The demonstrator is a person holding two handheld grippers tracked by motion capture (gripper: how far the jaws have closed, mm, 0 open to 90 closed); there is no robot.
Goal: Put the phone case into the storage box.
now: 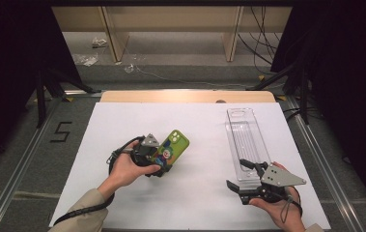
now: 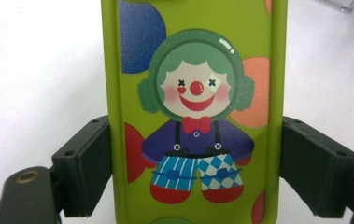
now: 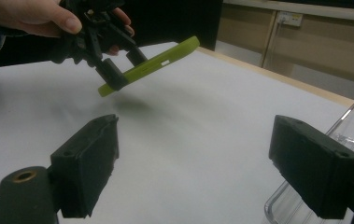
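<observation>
lab rig | black curtains (image 1: 7, 72) | tripod legs (image 1: 43, 92) | floor cables (image 1: 260, 48)

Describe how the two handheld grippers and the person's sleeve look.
Both the left gripper and the right gripper are black, each with two blocky, screw-dotted jaw pads and a grey three-cornered plate on top. A black cable trails from the left one along a beige sleeve; a thin cord loops off the right one.

A white sheet (image 1: 190, 193) covers the wooden table (image 1: 185, 96); grey carpet floor (image 1: 16, 145) bears a black "5" (image 1: 61, 131), dark curtains (image 1: 7, 58) flank pale wooden furniture (image 1: 171, 24) behind
</observation>
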